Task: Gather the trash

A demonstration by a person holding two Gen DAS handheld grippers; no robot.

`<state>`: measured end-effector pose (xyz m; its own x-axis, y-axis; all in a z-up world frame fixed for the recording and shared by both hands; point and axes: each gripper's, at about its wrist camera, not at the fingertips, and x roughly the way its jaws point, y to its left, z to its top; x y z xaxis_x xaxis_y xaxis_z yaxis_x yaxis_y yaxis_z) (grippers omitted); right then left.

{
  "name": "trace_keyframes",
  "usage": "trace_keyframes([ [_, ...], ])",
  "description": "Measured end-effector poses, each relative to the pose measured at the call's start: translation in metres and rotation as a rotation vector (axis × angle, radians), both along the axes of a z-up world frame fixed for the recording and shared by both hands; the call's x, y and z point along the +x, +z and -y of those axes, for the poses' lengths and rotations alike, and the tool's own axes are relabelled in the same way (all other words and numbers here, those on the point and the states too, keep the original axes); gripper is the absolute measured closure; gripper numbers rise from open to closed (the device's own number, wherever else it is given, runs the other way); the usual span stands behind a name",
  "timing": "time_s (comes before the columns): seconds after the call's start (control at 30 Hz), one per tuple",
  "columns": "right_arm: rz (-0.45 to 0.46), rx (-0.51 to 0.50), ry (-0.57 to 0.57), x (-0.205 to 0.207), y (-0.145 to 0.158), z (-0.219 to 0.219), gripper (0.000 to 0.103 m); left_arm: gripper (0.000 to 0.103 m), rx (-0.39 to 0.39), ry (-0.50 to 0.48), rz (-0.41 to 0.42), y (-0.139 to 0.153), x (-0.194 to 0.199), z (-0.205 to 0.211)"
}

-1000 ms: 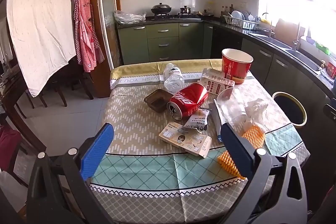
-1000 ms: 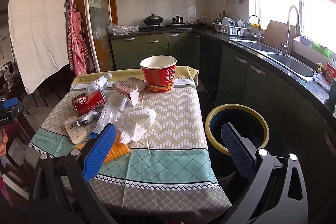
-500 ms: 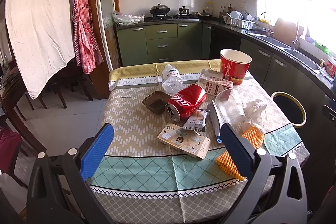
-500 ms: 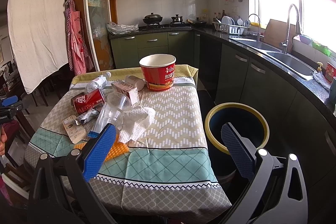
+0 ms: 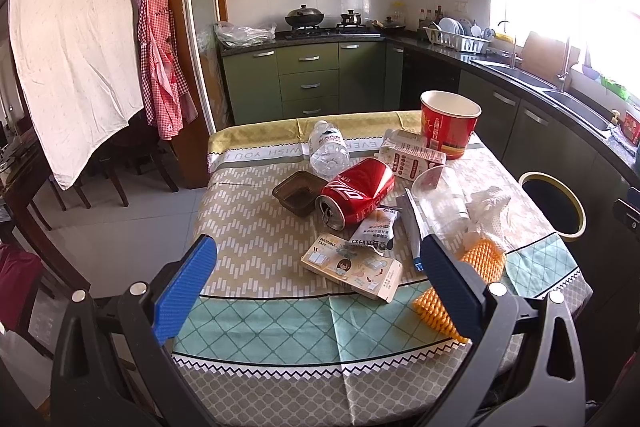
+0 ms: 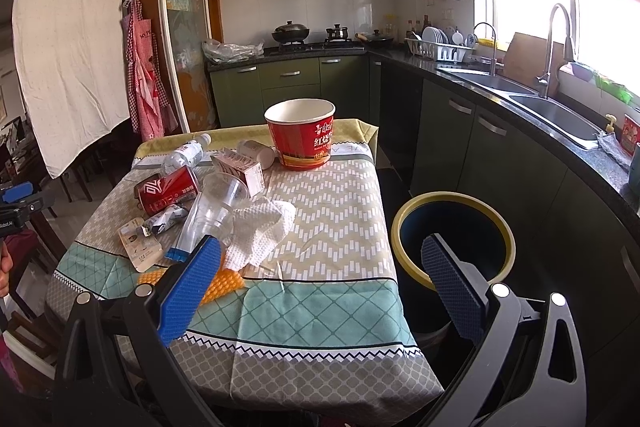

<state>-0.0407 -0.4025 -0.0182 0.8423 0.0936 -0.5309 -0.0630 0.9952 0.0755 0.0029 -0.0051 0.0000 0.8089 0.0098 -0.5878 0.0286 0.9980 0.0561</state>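
Observation:
Trash is piled on the patterned table: a dented red can, a plastic bottle, a brown tray, a flat card pack, a foil wrapper, a clear cup, a white cloth, orange foam netting, a small carton and a red paper bowl. My left gripper hovers open over the table's near edge. Over the table's right corner my right gripper is open, beside the yellow-rimmed bin.
Green kitchen cabinets and a dark counter with a sink run along the right. A stove with pots stands at the back. A white sheet and a checked apron hang at the left, above dark chairs.
Both views have drifted slightly: the left camera has eased closer to the table. Nothing on the table has moved and both grippers stay open.

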Motion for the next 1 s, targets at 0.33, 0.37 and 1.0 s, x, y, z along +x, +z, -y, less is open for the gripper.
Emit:
trace_keyframes([
  [0.33, -0.008, 0.006, 0.002, 0.0029, -0.0019, 0.0015, 0.004, 0.006, 0.004, 0.0, 0.0, -0.0017, 0.0002, -0.0009],
  [0.37, -0.008, 0.006, 0.002, 0.0029, -0.0019, 0.0017, 0.004, 0.006, 0.004, 0.0, -0.001, -0.0026, 0.0005, -0.0012],
  [1.0, -0.024, 0.007, 0.003, 0.0044, -0.0012, 0.0025, 0.004, 0.006, 0.011, -0.001, -0.003, -0.0059, -0.0001, -0.0024],
])
